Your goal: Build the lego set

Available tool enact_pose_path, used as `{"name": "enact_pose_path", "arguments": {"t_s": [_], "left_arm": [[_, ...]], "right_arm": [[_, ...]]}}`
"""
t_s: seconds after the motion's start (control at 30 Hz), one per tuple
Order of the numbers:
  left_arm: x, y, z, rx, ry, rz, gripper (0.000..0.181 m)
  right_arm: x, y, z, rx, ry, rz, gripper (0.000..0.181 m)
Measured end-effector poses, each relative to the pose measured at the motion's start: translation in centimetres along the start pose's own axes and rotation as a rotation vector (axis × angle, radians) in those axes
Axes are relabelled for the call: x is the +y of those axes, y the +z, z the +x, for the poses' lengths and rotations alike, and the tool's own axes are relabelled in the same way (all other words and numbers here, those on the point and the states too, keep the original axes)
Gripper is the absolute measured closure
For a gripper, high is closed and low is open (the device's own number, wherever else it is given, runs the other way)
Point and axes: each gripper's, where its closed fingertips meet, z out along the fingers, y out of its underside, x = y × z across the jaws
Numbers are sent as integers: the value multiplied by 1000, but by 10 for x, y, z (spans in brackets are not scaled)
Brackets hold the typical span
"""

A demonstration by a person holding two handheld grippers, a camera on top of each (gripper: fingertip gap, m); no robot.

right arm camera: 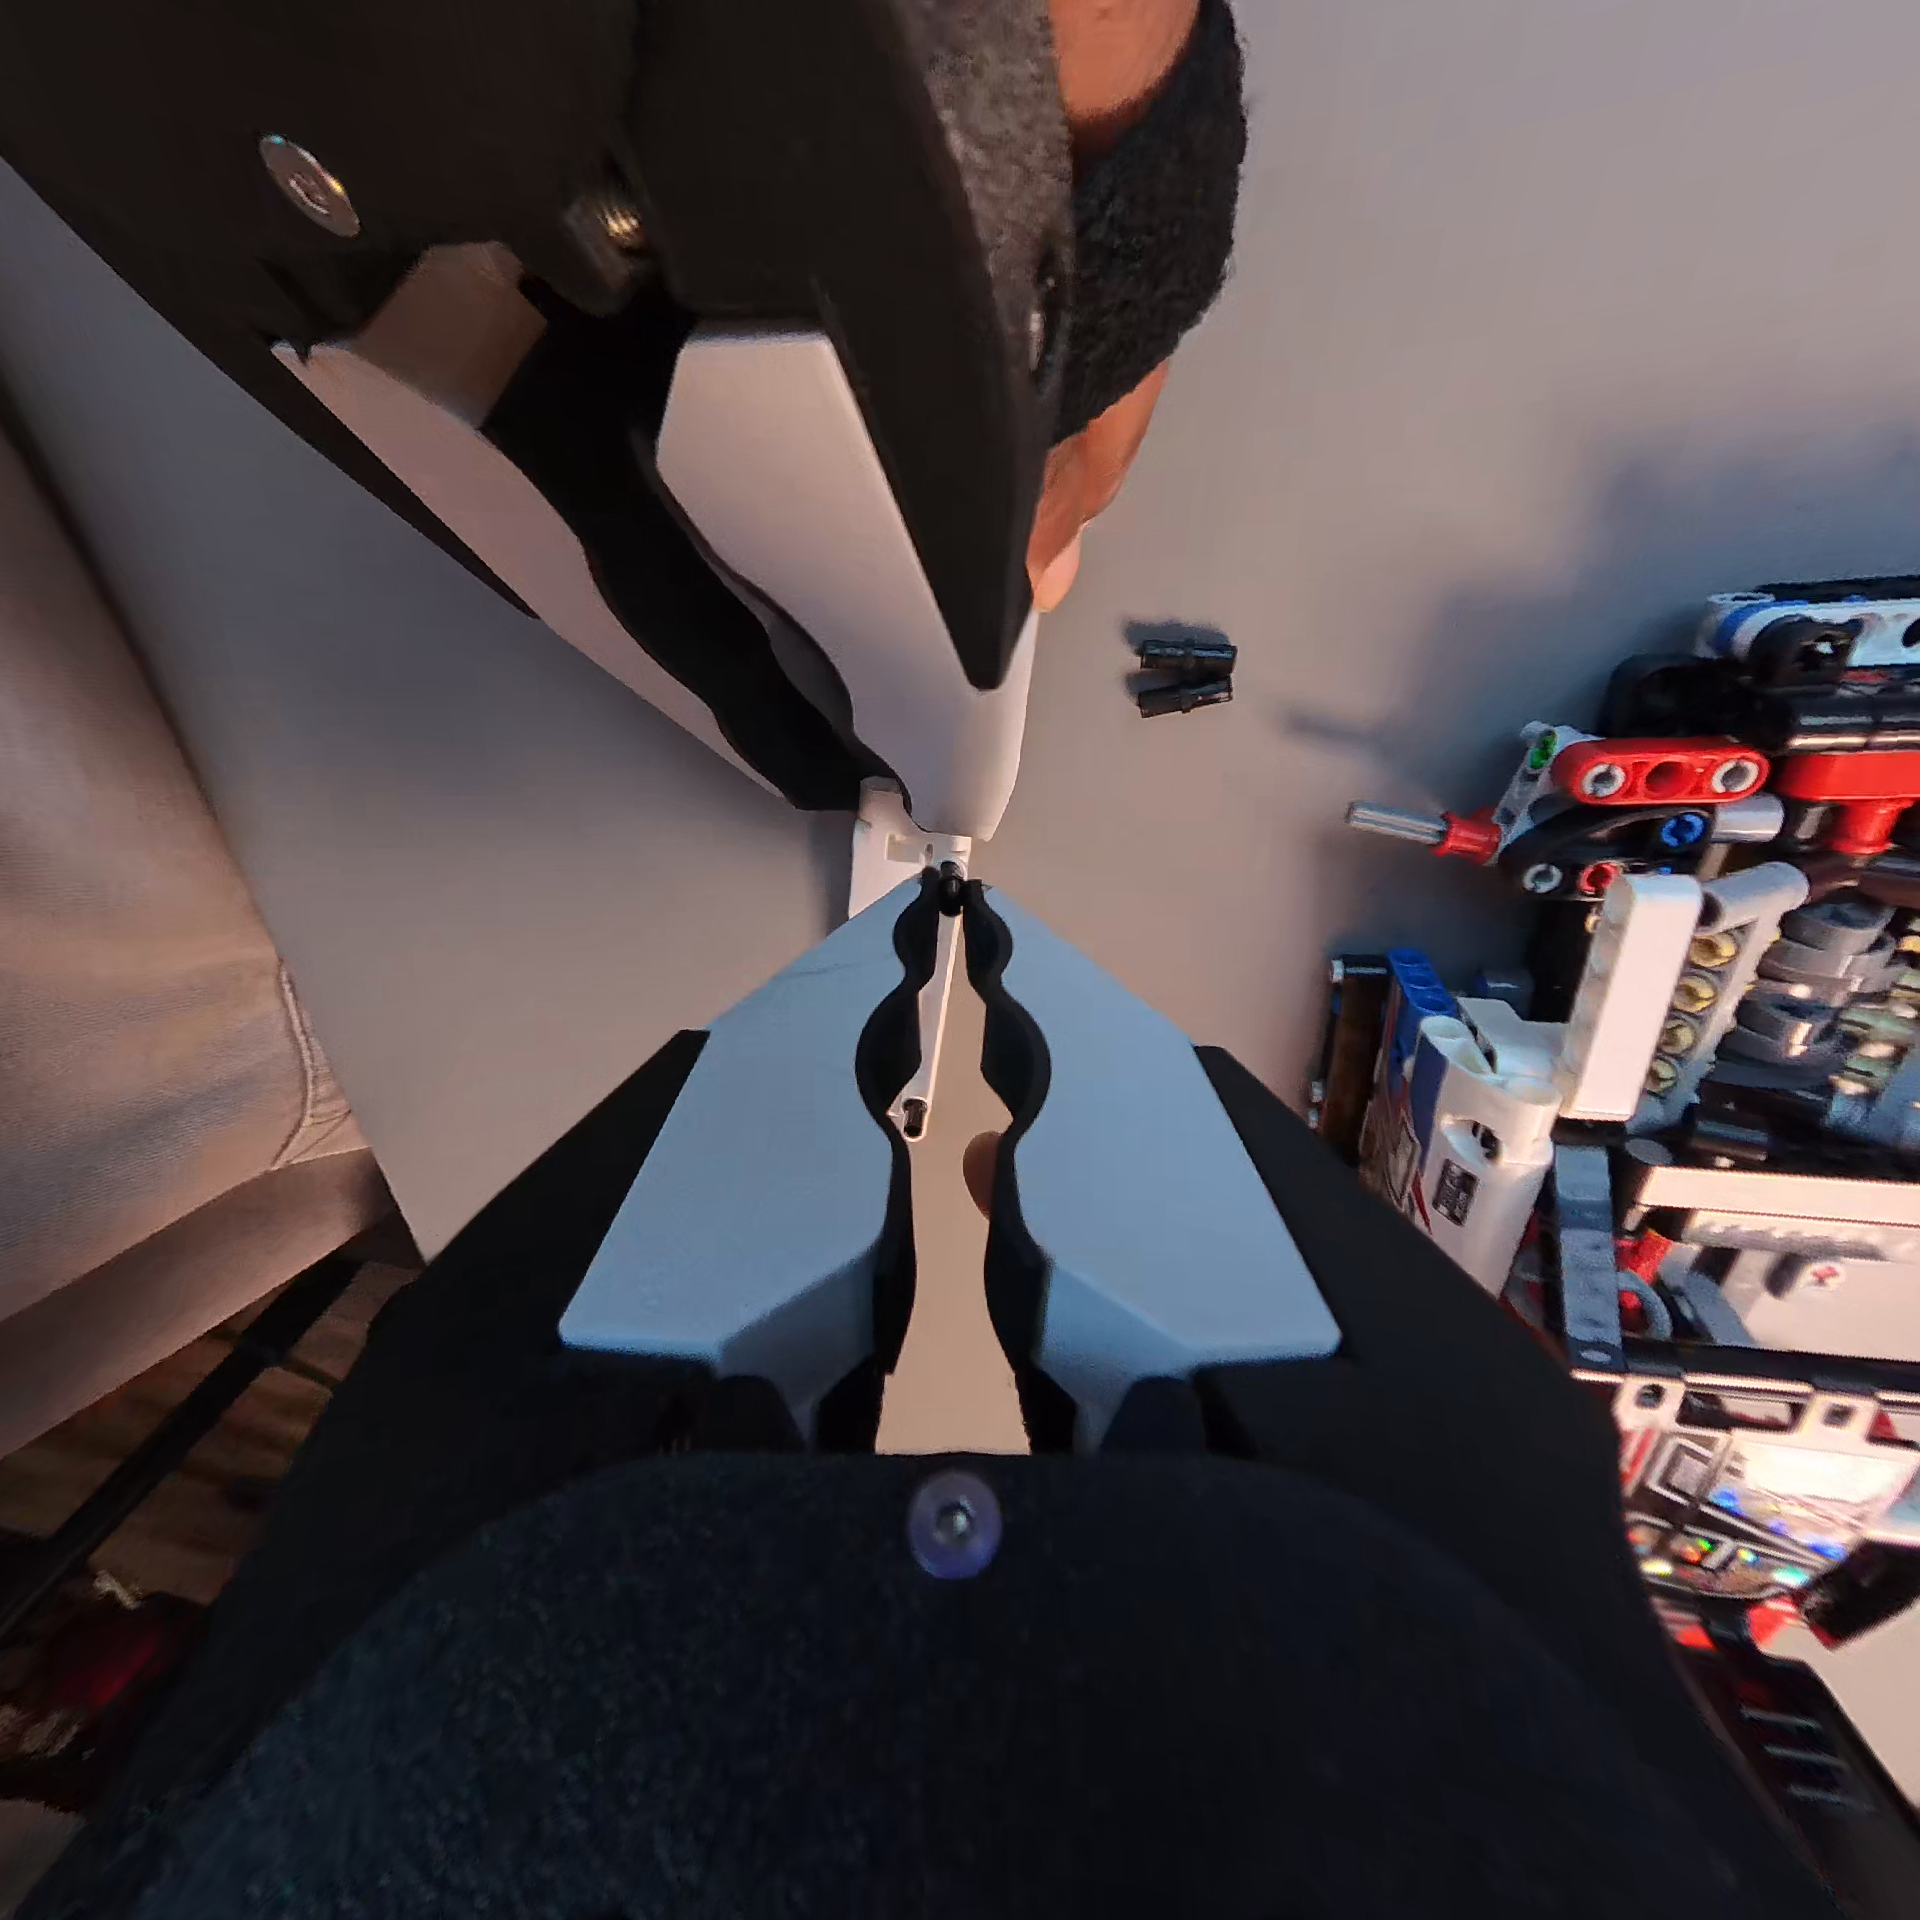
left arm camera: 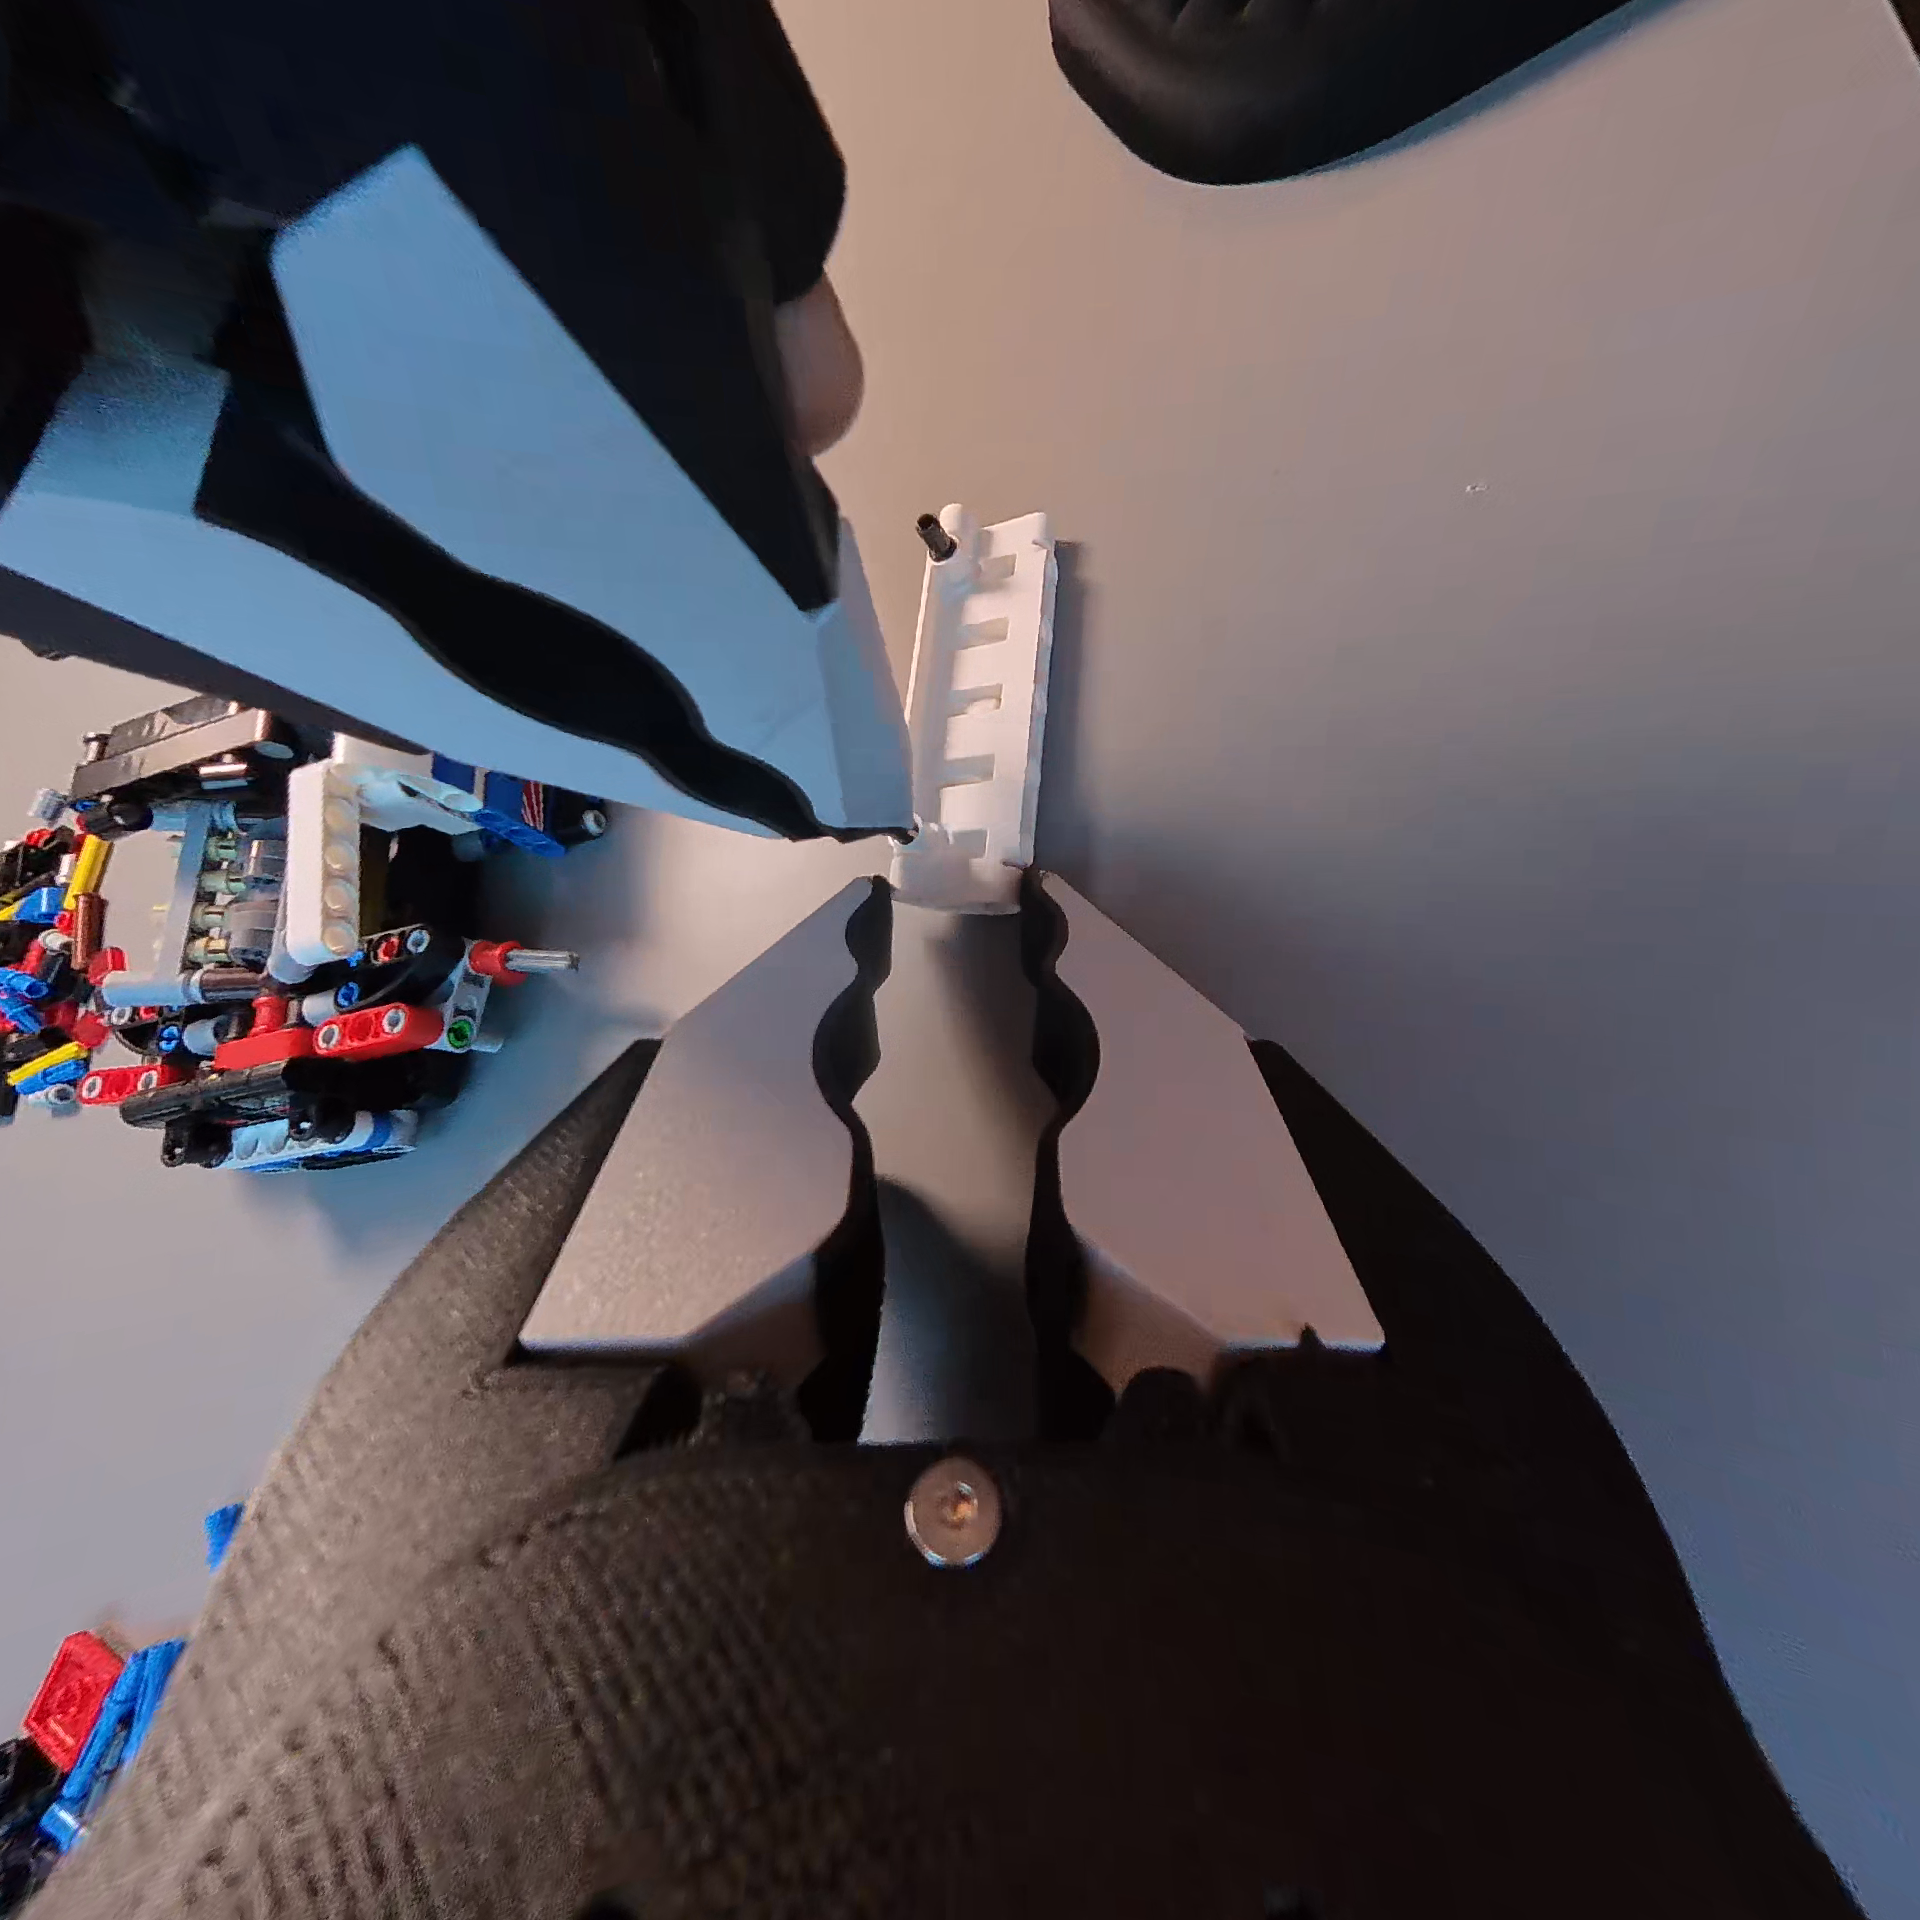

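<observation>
The left claw [left arm camera: 956, 883] grips one white beam [left arm camera: 977, 707] by its near end above the grey worktop [left arm camera: 1455, 831]. The right claw [right arm camera: 951, 891] pinches one black pin [right arm camera: 950, 896] against that beam. Two more pins [right arm camera: 1184, 670] lie loose beside the single part-built model [right arm camera: 1662, 1039].

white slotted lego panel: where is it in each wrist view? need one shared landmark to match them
Left wrist view: white slotted panel at picture centre, upright, its lower end between the left gripper fingertips.
Right wrist view: same panel just above centre, seen edge-on and mostly hidden, with the right gripper pinching a small black pin against it.
Shared landmark: the part-built lego vehicle, mid-left in the left view, at the right edge in the right view.
</observation>
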Motion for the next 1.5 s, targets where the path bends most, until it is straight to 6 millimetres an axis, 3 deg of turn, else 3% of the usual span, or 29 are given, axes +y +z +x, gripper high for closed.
{"name": "enact_pose_path", "arguments": {"t_s": [0.03,0.47,0.5,0.57,0.8,0.97,1.1,1.3,1.5], "left_arm": [[0,0,0,2,-4,0,158],[-1,1,5,-3,-2,-5,159],[-3,0,8,7,17,3,174],[-2,0,8,-16,51,0,173],[1,-2,4,-16,-31,-2,173],[-1,-8,0,30,-159,35,153],[-3,-9,0,60,-196,56,143],[-6,1,3,124,-203,29,138],[-4,7,3,101,-149,-10,149]], "right_arm": [[0,0,0,24,-13,-7,180],[3,11,-2,13,-9,110,179],[7,14,-1,31,-10,92,179],[10,16,-2,18,16,100,179],[5,5,-2,36,60,341,178],[13,9,-7,35,63,432,167],[13,-1,-10,-9,125,550,160],[4,-2,-2,-14,175,608,170],[4,8,-2,-8,118,538,180]]}}
